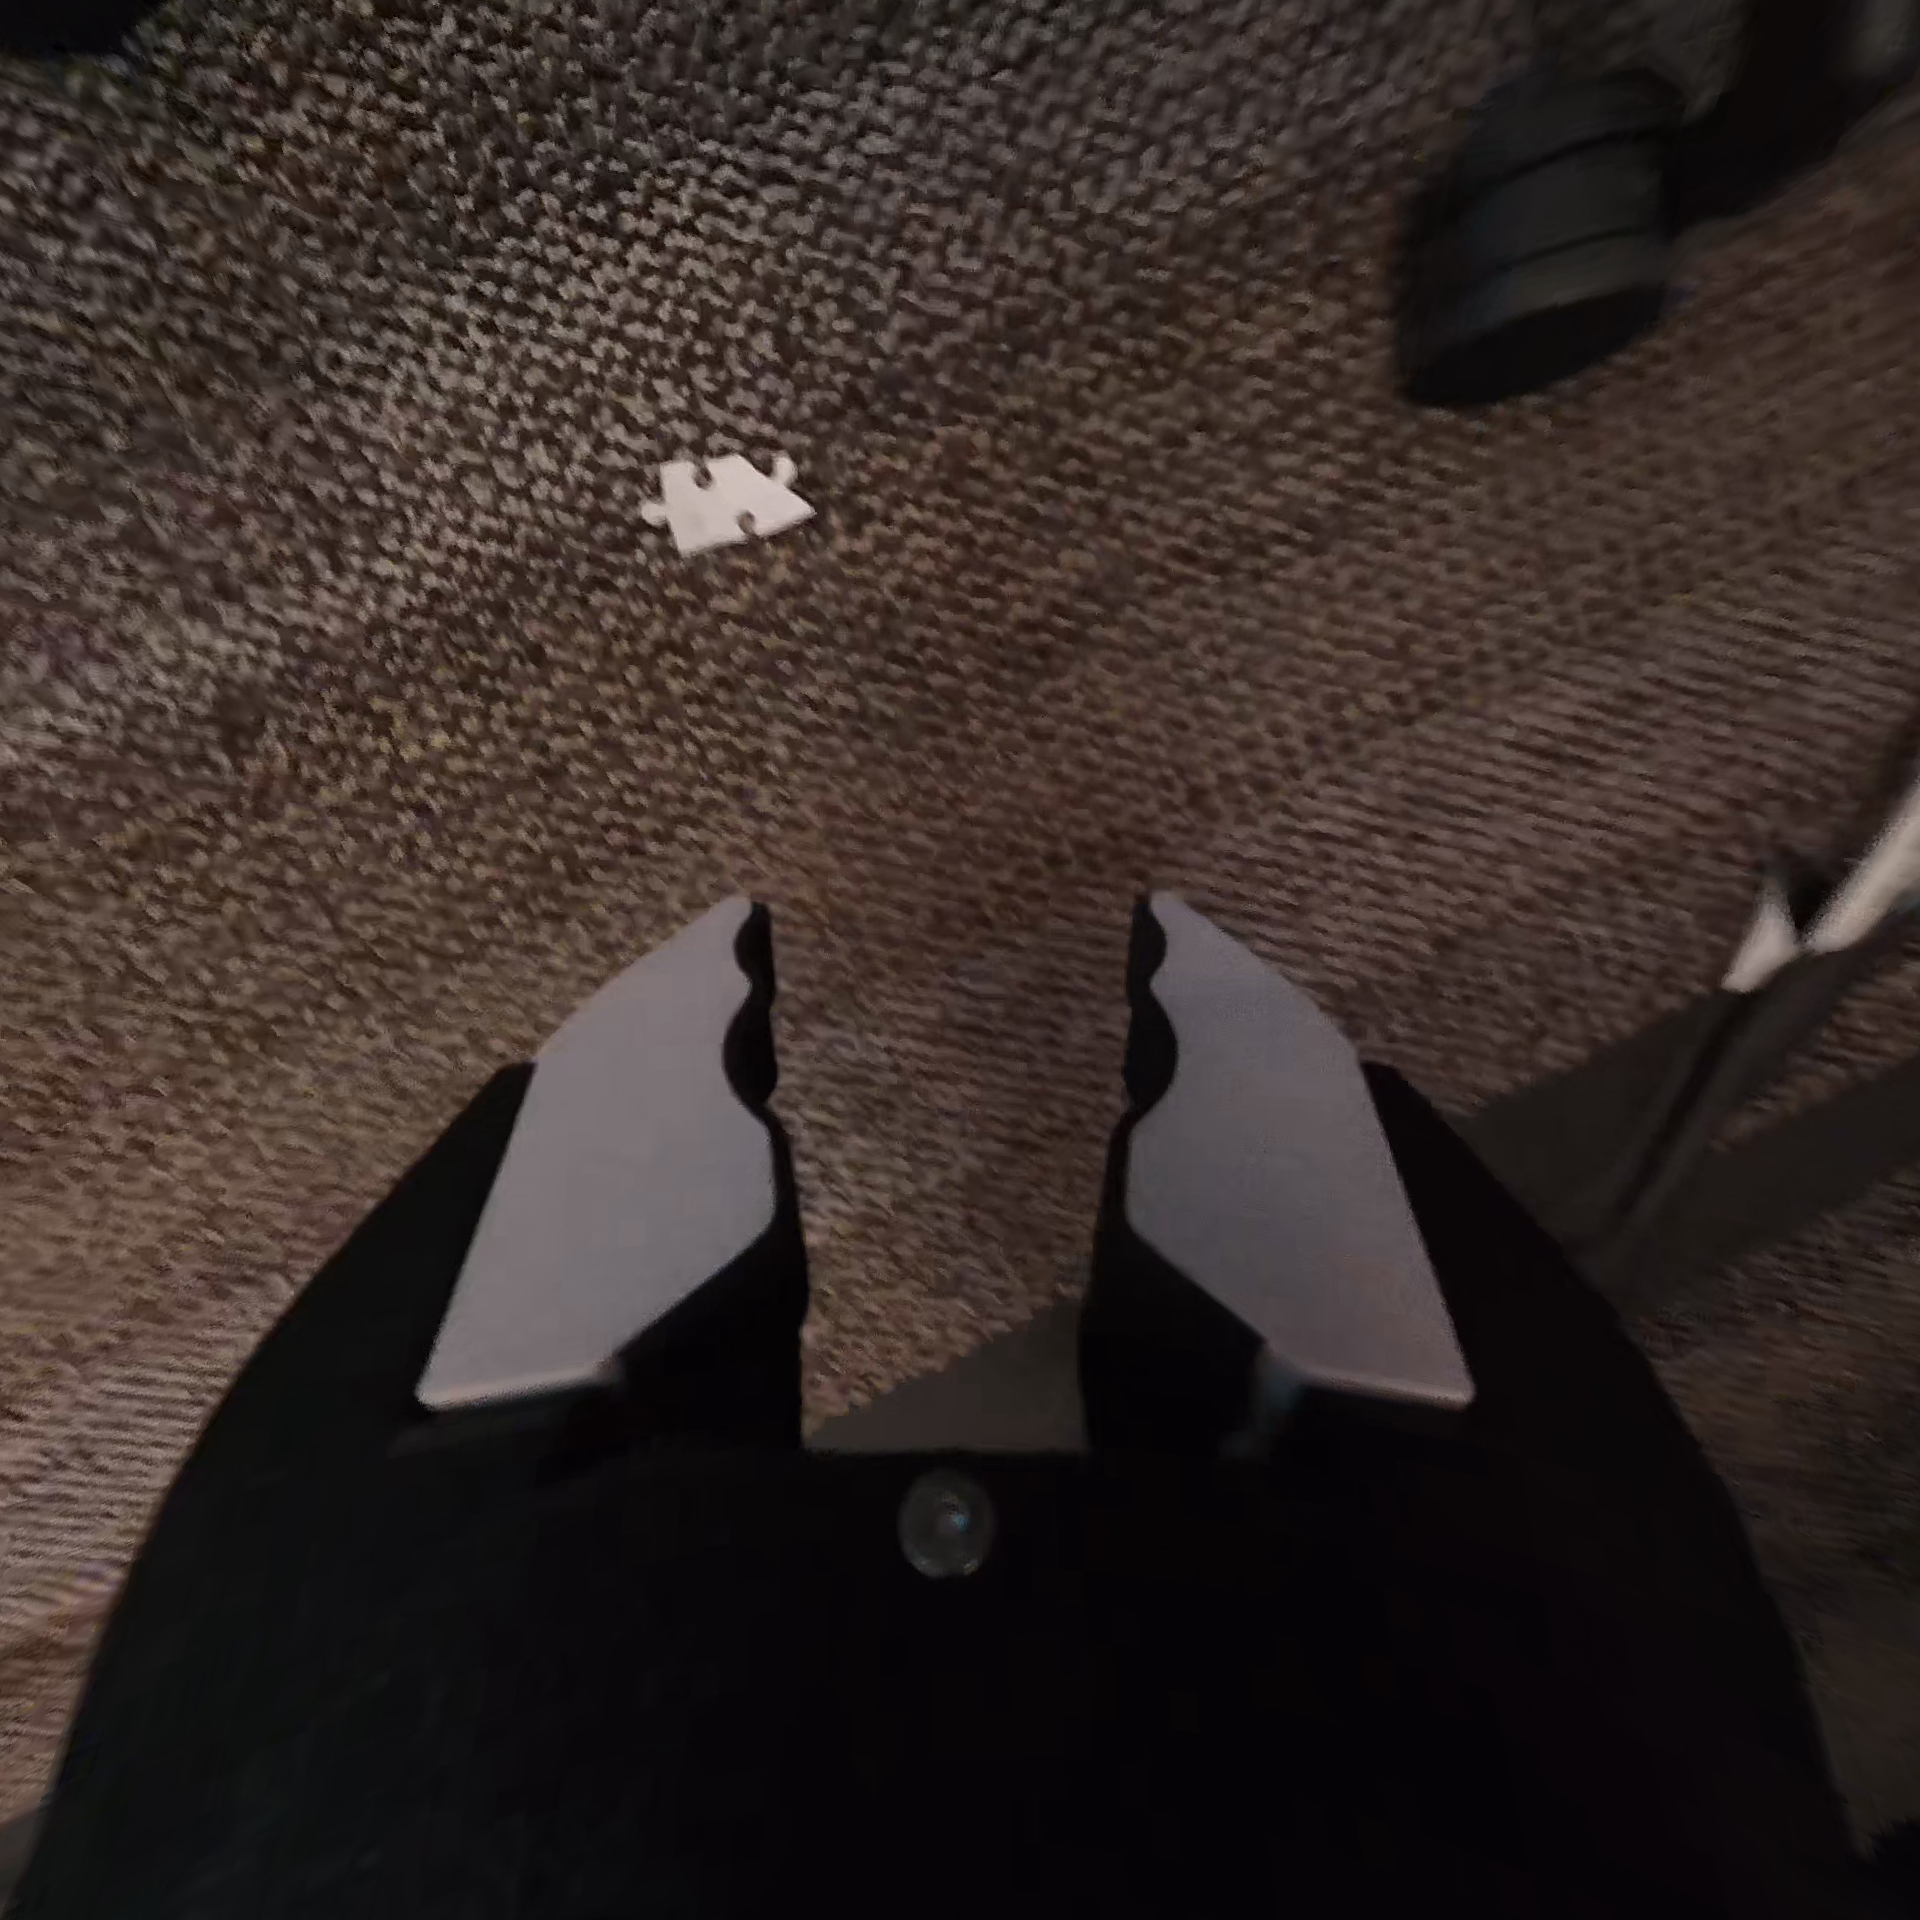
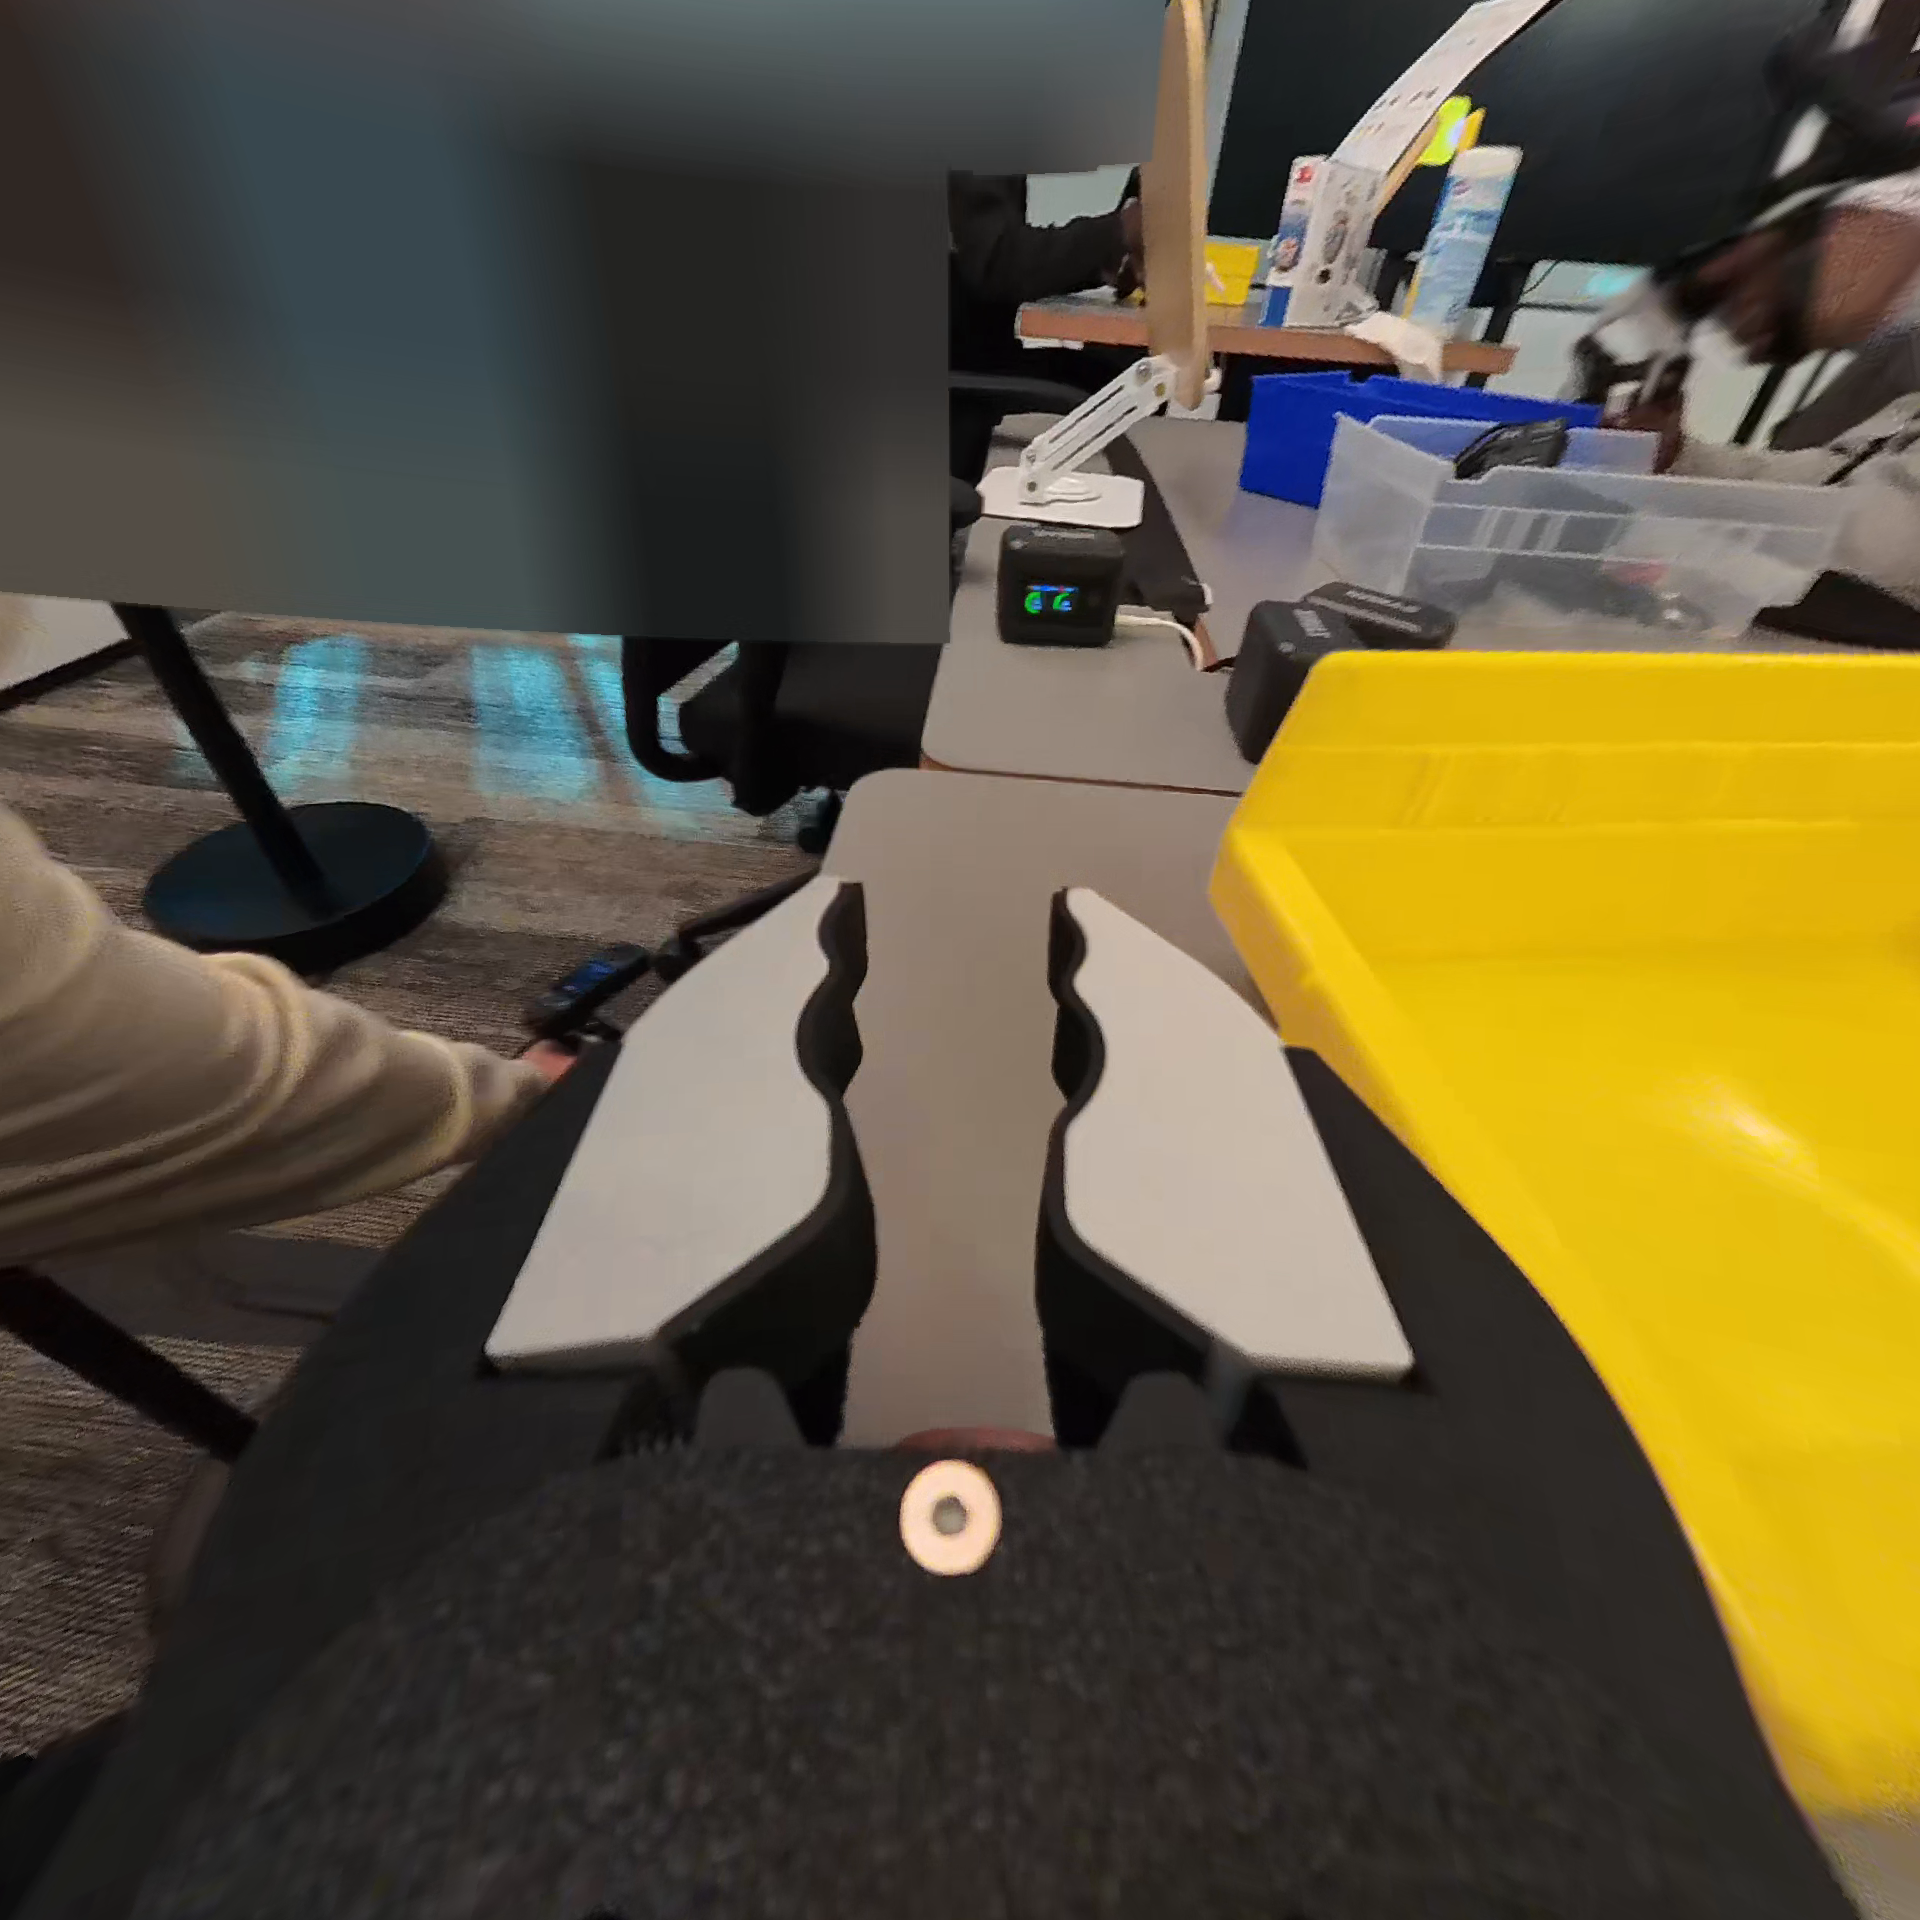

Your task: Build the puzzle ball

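- Two white puzzle pieces (image 1: 727,506), joined together, lie flat on the speckled brown carpet (image 1: 1143,675), so they're down on the floor and not up on the worktop.
- The left gripper (image 1: 951,914) hangs above the carpet, short of the pieces, jaws open with nothing between them.
- A dark caster wheel (image 1: 1538,239) sits off to the upper right, well apart from the pieces.
- The right gripper (image 2: 956,899) is over the grey worktop (image 2: 1039,831), jaws open and empty too.
- A yellow bin (image 2: 1558,935) sits just beside it on the right.
- A beige sleeve (image 2: 208,1091) reaches down at the left.
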